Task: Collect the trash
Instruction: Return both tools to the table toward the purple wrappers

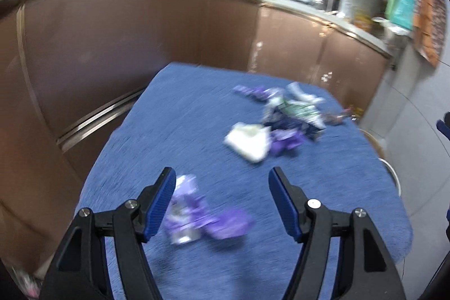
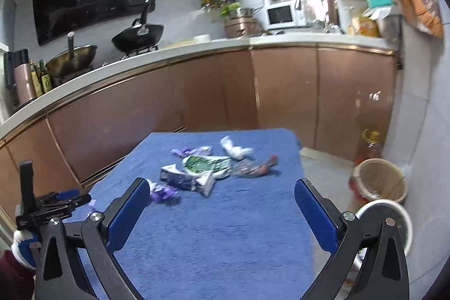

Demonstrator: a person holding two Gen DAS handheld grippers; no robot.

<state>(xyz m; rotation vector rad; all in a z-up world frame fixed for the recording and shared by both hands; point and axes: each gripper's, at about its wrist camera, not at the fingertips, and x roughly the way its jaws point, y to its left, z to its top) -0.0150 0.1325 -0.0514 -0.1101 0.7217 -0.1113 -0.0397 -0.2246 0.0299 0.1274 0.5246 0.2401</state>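
Note:
Trash lies on a blue cloth-covered table (image 1: 197,117) (image 2: 225,229). A purple wrapper (image 1: 202,215) lies just in front of my open, empty left gripper (image 1: 222,179), nearer its left finger. Farther off lie a white crumpled piece (image 1: 247,141), a green-and-white packet (image 1: 298,108) (image 2: 205,163) and more purple wrappers (image 1: 284,139) (image 2: 163,193). My right gripper (image 2: 222,187) is open and empty above the table's near half, short of the pile. A white tissue (image 2: 234,149) and a clear wrapper (image 2: 253,167) lie at the far side.
Brown kitchen cabinets (image 2: 197,97) run behind the table under a counter with a wok (image 2: 137,38) and a microwave (image 2: 281,16). A wooden bucket (image 2: 379,182) and a white bin (image 2: 393,218) stand on the floor right of the table. The left gripper's body (image 2: 42,207) shows at left.

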